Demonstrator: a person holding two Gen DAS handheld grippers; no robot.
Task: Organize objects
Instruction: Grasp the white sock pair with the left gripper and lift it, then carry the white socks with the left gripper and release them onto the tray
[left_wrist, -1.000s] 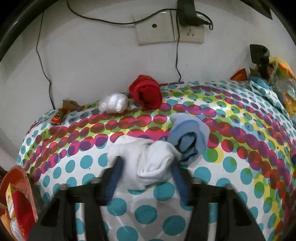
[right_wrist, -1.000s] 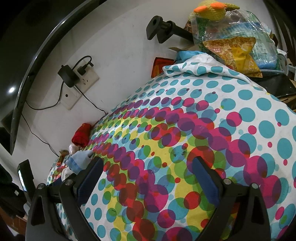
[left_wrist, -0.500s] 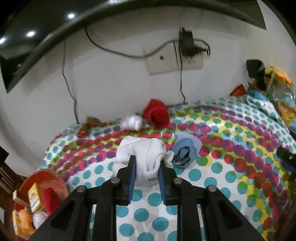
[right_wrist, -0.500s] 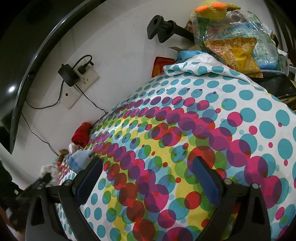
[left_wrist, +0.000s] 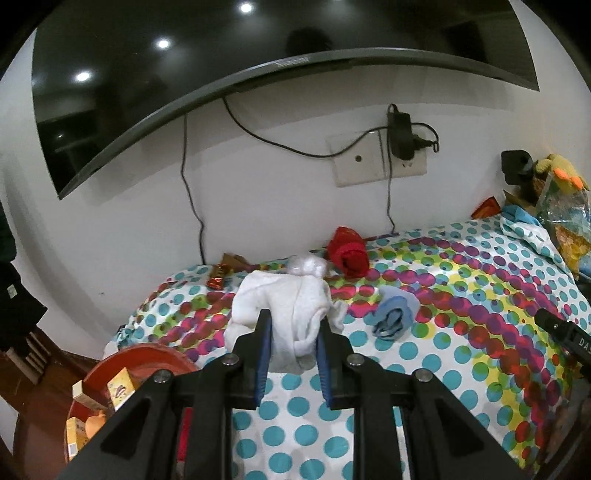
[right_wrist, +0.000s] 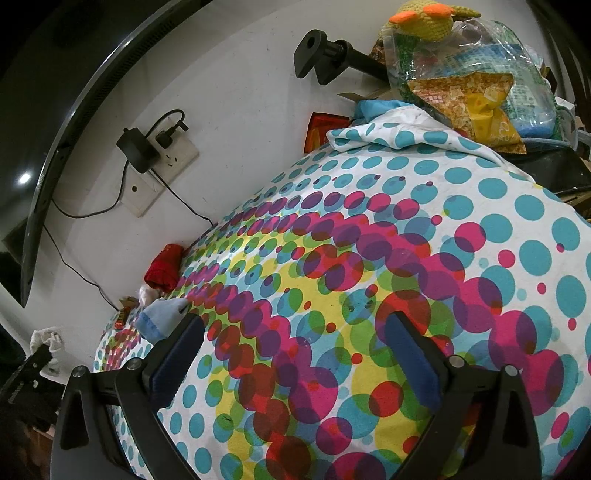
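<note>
My left gripper (left_wrist: 293, 328) is shut on a bundled white sock (left_wrist: 282, 306) and holds it lifted above the polka-dot cloth (left_wrist: 424, 362). The same white sock shows small at the far left of the right wrist view (right_wrist: 46, 339). A light blue sock (left_wrist: 393, 314) lies on the cloth to the right of it, also in the right wrist view (right_wrist: 160, 317). A red sock roll (left_wrist: 349, 251) and a small white bundle (left_wrist: 306, 264) lie near the wall. My right gripper (right_wrist: 291, 332) is open and empty above the cloth.
A red bowl (left_wrist: 147, 356) with small boxes sits low at the left, beside the table. A candy wrapper (left_wrist: 218, 277) lies at the back left edge. Bags and a knitted toy (right_wrist: 424, 14) pile up at the right. A monitor (left_wrist: 184, 55) hangs above the wall socket (left_wrist: 376, 158).
My left gripper closed on the white sock and lifted it up and back from the cloth. The right gripper stayed where it was.
</note>
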